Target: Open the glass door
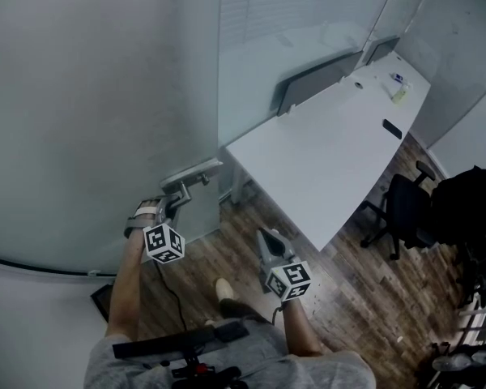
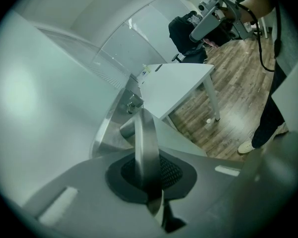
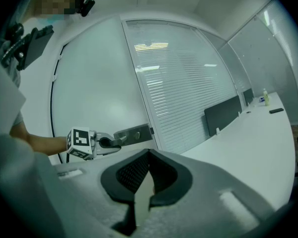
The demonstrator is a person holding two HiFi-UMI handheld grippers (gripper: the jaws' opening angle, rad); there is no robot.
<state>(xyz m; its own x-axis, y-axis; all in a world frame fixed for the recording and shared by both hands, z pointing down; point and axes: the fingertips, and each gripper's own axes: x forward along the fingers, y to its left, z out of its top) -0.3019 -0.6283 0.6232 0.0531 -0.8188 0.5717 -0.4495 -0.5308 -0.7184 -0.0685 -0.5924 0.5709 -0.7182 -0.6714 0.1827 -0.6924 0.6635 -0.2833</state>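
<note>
My left gripper is clenched on the brushed-steel lever handle at the right edge of the frosted glass door. My right gripper hangs closed and empty, well apart from the door. I judge the smooth lever could slip from my pads if I pull before pressing it down.

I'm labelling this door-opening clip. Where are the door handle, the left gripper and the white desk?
door handle point(image 2: 145, 143), left gripper view, on the metal lever.
left gripper point(image 1: 178, 198), head view, midway between its jaw tips, at the handle.
white desk point(image 1: 324, 152), head view, on its bare top.
</note>
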